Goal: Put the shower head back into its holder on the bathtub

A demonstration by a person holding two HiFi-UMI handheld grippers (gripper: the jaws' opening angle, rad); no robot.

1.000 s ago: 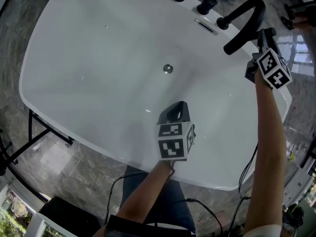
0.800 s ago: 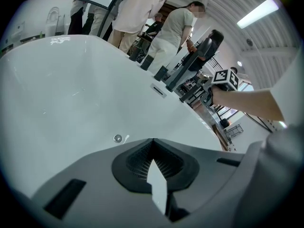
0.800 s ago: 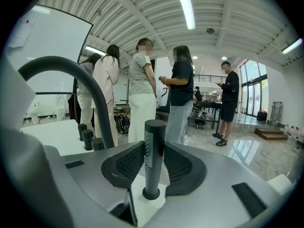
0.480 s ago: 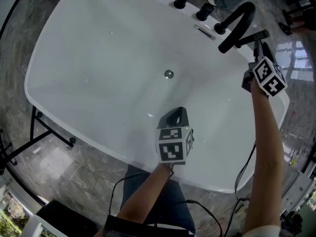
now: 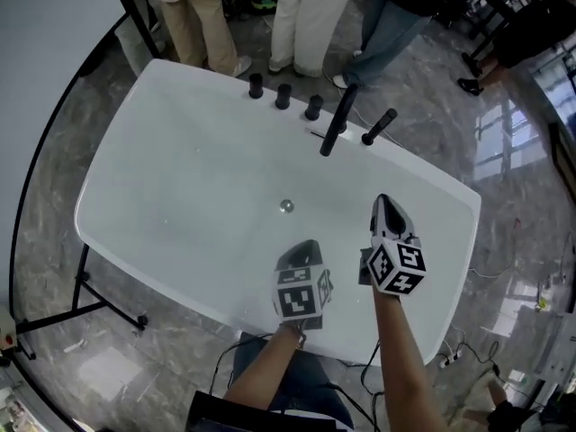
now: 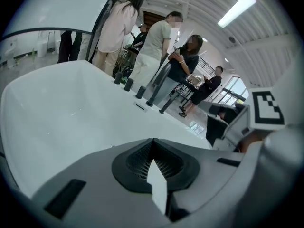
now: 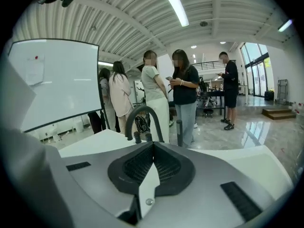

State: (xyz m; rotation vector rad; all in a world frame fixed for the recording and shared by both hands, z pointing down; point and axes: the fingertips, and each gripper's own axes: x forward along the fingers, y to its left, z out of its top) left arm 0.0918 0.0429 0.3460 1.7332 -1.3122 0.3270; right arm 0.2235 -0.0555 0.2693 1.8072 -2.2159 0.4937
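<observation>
The black shower head (image 5: 379, 126) stands upright at the far rim of the white bathtub (image 5: 180, 178), just right of the black arched faucet (image 5: 336, 121); no gripper touches it. In the right gripper view, the shower head (image 7: 179, 129) rises beside the faucet (image 7: 142, 120). My right gripper (image 5: 384, 202) hovers over the tub's near right part. Its jaws have just closed and it is shut, with nothing between them (image 7: 153, 146). My left gripper (image 5: 300, 247) hangs beside it over the near side, also shut and empty (image 6: 152, 144).
Three black knobs (image 5: 283, 95) line the far rim left of the faucet. A drain (image 5: 286, 206) sits in the tub floor. Several people (image 5: 297, 7) stand just behind the tub. A black stand leg (image 5: 85, 291) shows below the tub's left edge.
My right gripper has drawn back from the faucet and shower head to the tub's near side, next to the left gripper. The left gripper rose a little. The head view tilted up.
</observation>
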